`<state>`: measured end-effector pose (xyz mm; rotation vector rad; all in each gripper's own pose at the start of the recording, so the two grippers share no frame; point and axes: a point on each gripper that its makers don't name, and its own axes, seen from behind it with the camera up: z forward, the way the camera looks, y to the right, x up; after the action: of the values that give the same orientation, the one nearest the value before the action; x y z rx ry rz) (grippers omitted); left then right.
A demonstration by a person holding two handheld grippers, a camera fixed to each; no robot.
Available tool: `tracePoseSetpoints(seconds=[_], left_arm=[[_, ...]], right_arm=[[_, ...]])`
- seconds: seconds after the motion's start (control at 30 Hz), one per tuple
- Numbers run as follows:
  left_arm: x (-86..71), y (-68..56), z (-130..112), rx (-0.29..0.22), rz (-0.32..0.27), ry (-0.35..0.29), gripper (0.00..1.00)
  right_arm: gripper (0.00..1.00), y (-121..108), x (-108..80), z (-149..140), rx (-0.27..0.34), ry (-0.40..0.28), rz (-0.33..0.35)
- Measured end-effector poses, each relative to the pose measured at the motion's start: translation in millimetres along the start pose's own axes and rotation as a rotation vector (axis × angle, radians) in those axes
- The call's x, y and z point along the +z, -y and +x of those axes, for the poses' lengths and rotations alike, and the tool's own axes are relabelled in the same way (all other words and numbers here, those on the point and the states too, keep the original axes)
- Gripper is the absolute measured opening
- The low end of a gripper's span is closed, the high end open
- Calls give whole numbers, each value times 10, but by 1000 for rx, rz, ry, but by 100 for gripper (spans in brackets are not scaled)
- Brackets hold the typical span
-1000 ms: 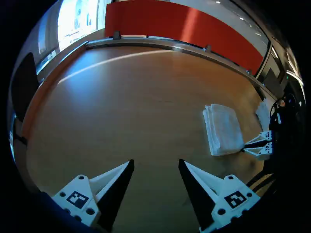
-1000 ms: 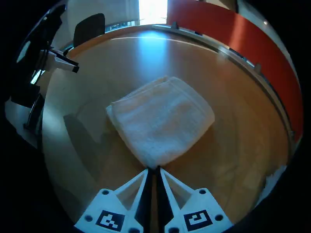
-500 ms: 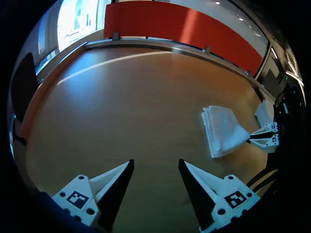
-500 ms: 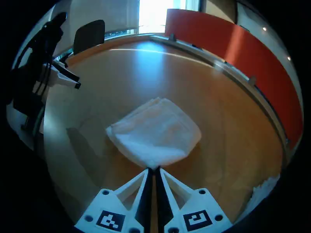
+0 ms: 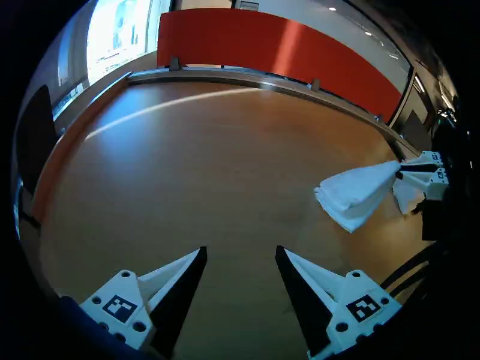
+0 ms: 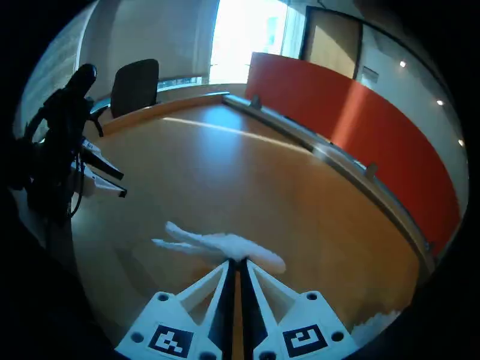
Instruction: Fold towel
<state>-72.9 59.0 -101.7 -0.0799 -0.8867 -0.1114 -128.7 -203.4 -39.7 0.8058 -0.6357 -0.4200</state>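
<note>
A folded white towel [image 5: 359, 191] hangs above the wooden table at the right of the left gripper view, held by one corner in my right gripper [image 5: 401, 170]. In the right gripper view that towel [image 6: 228, 245] spreads edge-on just beyond my right gripper [image 6: 239, 263], whose fingers are shut on its near corner. My left gripper [image 5: 239, 253] is open low over bare table [image 5: 198, 168], well left of the towel. It also appears far off at the left of the right gripper view as the left gripper [image 6: 117, 183], held by a dark-sleeved hand.
More white cloth [image 5: 407, 195] lies at the table's right edge behind the lifted towel, also seen as white cloth [image 6: 378, 321]. An orange-red partition [image 5: 276, 48] and metal rail line the table's far side. A black chair [image 6: 135, 84] stands beyond the far corner.
My right gripper has lifted the folded towel off the table by its corner; it now hangs tilted in the air. The left gripper has stayed put, still open.
</note>
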Motion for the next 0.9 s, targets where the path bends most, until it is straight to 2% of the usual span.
tracePoseSetpoints(seconds=[0.13,0.3,0.6,0.9], left_arm=[[-13,-31,48,-12,-8,-11,84],[-18,-80,106,-30,-23,-22,84],[-15,-166,158,-11,-37,-30,84],[-10,-240,157,6,-46,-26,84]], right_arm=[[5,-96,-101,162,8,-30,-8],[5,-221,-211,227,17,-43,-27],[5,-529,-448,226,32,-45,-73],[5,-977,-711,201,40,-45,-127]])
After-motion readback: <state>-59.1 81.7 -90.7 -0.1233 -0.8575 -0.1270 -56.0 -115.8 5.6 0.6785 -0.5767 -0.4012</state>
